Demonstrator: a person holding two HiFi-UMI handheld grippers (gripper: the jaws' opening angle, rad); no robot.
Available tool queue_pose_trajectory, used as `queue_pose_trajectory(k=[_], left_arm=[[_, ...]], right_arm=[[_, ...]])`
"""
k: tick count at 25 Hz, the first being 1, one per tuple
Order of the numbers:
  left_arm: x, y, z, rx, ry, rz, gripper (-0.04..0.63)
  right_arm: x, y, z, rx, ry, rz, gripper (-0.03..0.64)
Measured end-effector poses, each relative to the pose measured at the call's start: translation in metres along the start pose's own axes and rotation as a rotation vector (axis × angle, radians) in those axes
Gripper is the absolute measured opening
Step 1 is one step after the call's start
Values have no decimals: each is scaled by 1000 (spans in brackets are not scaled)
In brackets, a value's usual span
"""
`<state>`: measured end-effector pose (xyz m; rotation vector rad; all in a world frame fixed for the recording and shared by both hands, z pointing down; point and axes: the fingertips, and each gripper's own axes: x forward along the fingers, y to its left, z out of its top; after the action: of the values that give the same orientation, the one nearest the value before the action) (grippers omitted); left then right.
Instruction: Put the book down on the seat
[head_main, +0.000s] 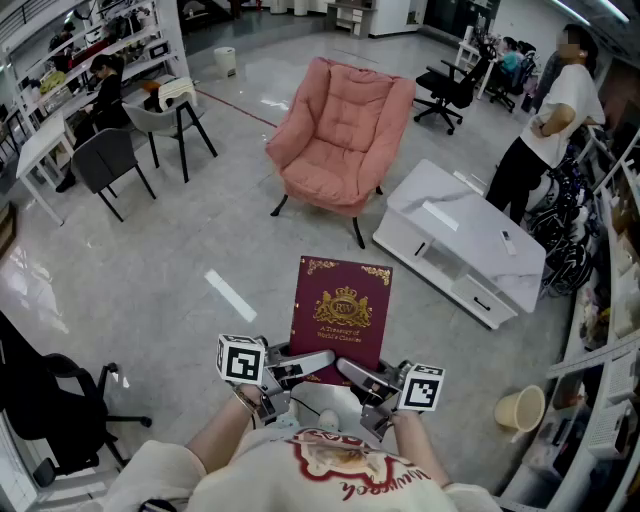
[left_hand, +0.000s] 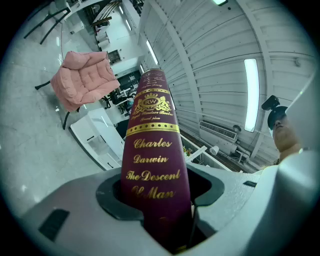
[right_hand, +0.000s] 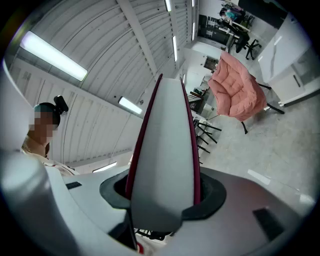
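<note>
Both grippers, left (head_main: 300, 368) and right (head_main: 358, 374), pinched the red book (head_main: 342, 312), held flat, well apart from the pink chair (head_main: 342, 135).

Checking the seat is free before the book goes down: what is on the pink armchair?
Nothing lies on the cushion of the pink armchair in the head view. Whatever is behind its back is covered.
</note>
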<state>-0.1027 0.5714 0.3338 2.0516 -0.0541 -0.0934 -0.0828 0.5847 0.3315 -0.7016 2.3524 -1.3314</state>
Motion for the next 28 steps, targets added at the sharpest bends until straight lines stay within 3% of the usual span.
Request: queue_pose_trajectory(k=[16,28], left_arm=[[-1,-4,4,4,-7,1,245],[-65,14,31,30,30,-15,245]], right_arm=[[2,3,3,-11,-6,13,219],[70,2,-16,-23,-62,4,219]])
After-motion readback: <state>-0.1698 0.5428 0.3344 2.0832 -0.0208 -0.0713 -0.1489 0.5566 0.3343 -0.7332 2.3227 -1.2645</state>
